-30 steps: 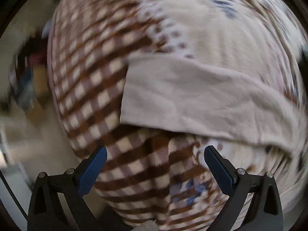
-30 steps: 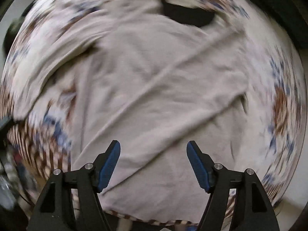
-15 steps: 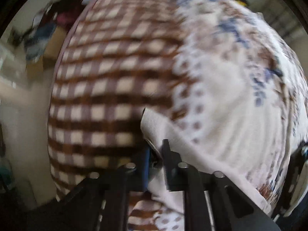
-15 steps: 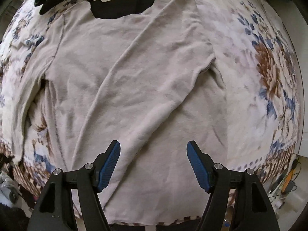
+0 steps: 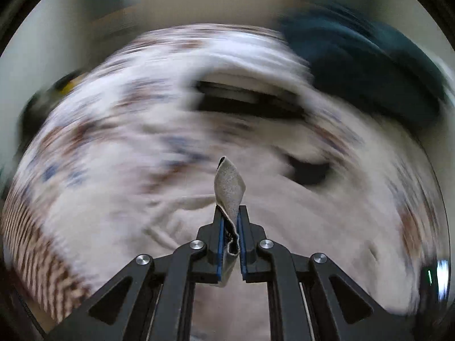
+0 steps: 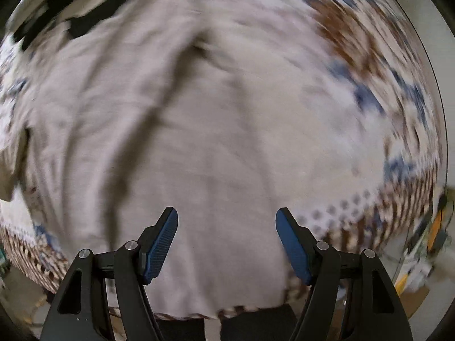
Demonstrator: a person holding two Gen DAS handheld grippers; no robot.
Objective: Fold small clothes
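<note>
A beige long-sleeved top (image 6: 216, 147) lies spread flat on a floral and checked blanket (image 6: 375, 91). My left gripper (image 5: 231, 227) is shut on the cuff of one beige sleeve (image 5: 229, 187), and the cloth sticks up between the blue pads. The rest of the top (image 5: 284, 221) lies blurred below it in the left wrist view. My right gripper (image 6: 226, 227) hovers open above the lower part of the top, near its hem, with nothing between its fingers.
A dark teal heap of cloth (image 5: 369, 68) sits at the far right of the bed. A black garment (image 6: 82, 8) lies beyond the top's neck. The bed's edge, with clutter on the floor (image 6: 426, 241), is at the lower right.
My left gripper closed on the sleeve cuff and has lifted and swung it over the top. My right gripper stayed open and drifted over the hem; both views are motion-blurred now.
</note>
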